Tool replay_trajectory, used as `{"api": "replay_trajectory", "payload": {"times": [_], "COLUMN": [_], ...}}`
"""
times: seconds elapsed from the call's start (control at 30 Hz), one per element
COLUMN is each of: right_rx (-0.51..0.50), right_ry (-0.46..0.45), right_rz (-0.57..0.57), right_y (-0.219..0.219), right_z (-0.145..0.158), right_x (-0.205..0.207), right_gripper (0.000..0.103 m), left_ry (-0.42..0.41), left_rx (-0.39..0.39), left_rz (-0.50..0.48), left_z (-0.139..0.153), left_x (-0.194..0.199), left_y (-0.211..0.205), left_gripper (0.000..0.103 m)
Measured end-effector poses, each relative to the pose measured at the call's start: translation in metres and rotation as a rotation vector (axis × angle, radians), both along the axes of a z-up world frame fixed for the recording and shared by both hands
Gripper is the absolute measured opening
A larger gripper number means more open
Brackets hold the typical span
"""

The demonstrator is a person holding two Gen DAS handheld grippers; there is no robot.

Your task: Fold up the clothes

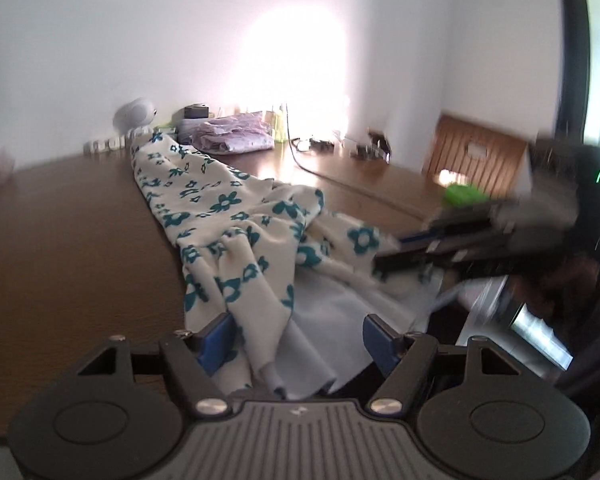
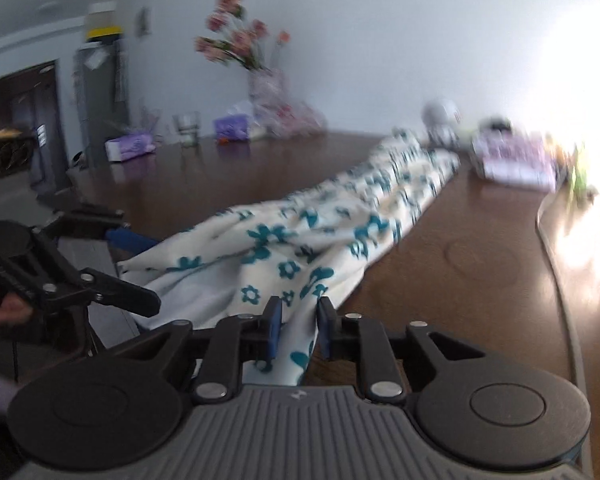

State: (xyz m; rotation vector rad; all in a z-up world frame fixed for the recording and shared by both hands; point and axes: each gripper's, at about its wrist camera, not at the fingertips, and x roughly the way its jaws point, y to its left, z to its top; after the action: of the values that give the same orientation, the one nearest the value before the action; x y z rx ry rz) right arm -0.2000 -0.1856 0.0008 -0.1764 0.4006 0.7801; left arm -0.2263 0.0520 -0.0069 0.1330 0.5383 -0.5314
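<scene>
Currently, garment: 1 cream cloth with teal flowers, stretched long across the brown table, far end near the wall, near end bunched at the table edge; pale lining shows at that end.
Left gripper: jaws spread wide, near hem lying loose between the blue pads, nothing pinched.
Right gripper: blue pads close in on a narrow strip of the hem, which runs between them; looks like a pinch, though the blur hides whether the pads bear fully.
Step in hand: judged as securing the 2 near corners of the hem, right side held, left side not yet gripped. The cloth is rumpled and lengthwise gathered, not a neat fold.
Next move calls for: the left pads to close on the hem edge clear of the lining, then both ends kept level so the cloth does not twist.
Count, garments: 1 floral on the table, 1 lilac folded pile by the wall.
Count, grippers: 2.
Count, other: 1 vase of flowers, 2 purple tissue boxes, 1 glass.
</scene>
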Motion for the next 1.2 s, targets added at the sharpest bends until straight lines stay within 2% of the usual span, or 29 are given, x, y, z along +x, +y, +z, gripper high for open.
{"api": "replay_trajectory", "payload": {"times": [0.03,0.07,0.1,0.23,0.4,0.43,0.5,0.53,0.57,0.6,0.63,0.67,0.7,0.73,0.77,0.87,0.93,1.0,1.07,1.2], "right_rx": [-0.010,-0.020,-0.028,-0.073,-0.126,-0.131,-0.137,-0.134,-0.122,-0.101,-0.079,-0.056,-0.034,-0.016,-0.001,0.060,0.109,0.163,0.209,0.176], "right_ry": [-0.055,-0.104,-0.133,-0.136,-0.199,-0.198,-0.183,-0.178,-0.169,-0.156,-0.142,-0.128,-0.115,-0.100,-0.086,-0.067,-0.069,-0.076,-0.088,-0.069], "right_rz": [0.032,0.065,0.096,0.177,0.227,0.224,0.228,0.230,0.231,0.237,0.245,0.253,0.261,0.268,0.274,0.300,0.320,0.331,0.287,0.142], "right_y": [-0.005,-0.010,-0.014,-0.015,0.010,0.014,0.019,0.020,0.019,0.016,0.013,0.010,0.007,0.004,0.000,-0.011,-0.020,-0.028,-0.033,-0.024], "right_z": [0.002,0.003,0.003,-0.006,-0.021,-0.023,-0.025,-0.026,-0.026,-0.026,-0.026,-0.025,-0.025,-0.023,-0.021,-0.009,0.003,0.014,0.024,0.040], "right_x": [-0.009,-0.018,-0.026,-0.040,-0.040,-0.037,-0.029,-0.027,-0.025,-0.024,-0.023,-0.023,-0.022,-0.022,-0.022,-0.024,-0.025,-0.025,-0.011,0.050], "right_gripper": [0.052,0.063,0.065,0.077,0.077,0.074,0.057,0.052,0.043,0.041,0.037,0.028,0.019,0.000,0.000,0.000,0.000,0.000,0.000,0.000], "left_ry": [-0.021,-0.042,-0.063,-0.148,-0.274,-0.289,-0.298,-0.297,-0.288,-0.280,-0.271,-0.263,-0.253,-0.241,-0.221,-0.129,-0.115,-0.143,-0.199,-0.262], "left_rx": [0.021,0.042,0.063,0.147,0.213,0.221,0.225,0.224,0.220,0.216,0.209,0.199,0.192,0.188,0.182,0.121,0.057,-0.019,-0.064,-0.026], "left_rz": [-0.006,-0.012,-0.018,-0.042,-0.136,-0.148,-0.153,-0.151,-0.143,-0.136,-0.136,-0.145,-0.151,-0.153,-0.152,-0.189,-0.233,-0.255,-0.255,-0.190], "left_z": [-0.002,-0.004,-0.006,-0.014,-0.024,-0.026,-0.031,-0.032,-0.032,-0.032,-0.032,-0.030,-0.027,-0.024,-0.021,-0.007,0.006,0.021,0.035,0.055], "left_x": [-0.004,-0.008,-0.012,-0.028,-0.035,-0.034,-0.031,-0.029,-0.027,-0.026,-0.025,-0.025,-0.025,-0.026,-0.026,-0.025,-0.028,-0.027,-0.016,0.046], "left_y": [0.001,0.003,0.004,0.010,-0.007,-0.010,-0.015,-0.016,-0.017,-0.018,-0.019,-0.021,-0.021,-0.021,-0.020,-0.010,-0.002,0.003,0.005,-0.010], "left_gripper": [0.070,0.071,0.071,0.079,0.079,0.079,0.072,0.062,0.049,0.047,0.039,0.028,0.023,0.014,0.008,0.005,0.005,0.005,0.006,0.006]}}
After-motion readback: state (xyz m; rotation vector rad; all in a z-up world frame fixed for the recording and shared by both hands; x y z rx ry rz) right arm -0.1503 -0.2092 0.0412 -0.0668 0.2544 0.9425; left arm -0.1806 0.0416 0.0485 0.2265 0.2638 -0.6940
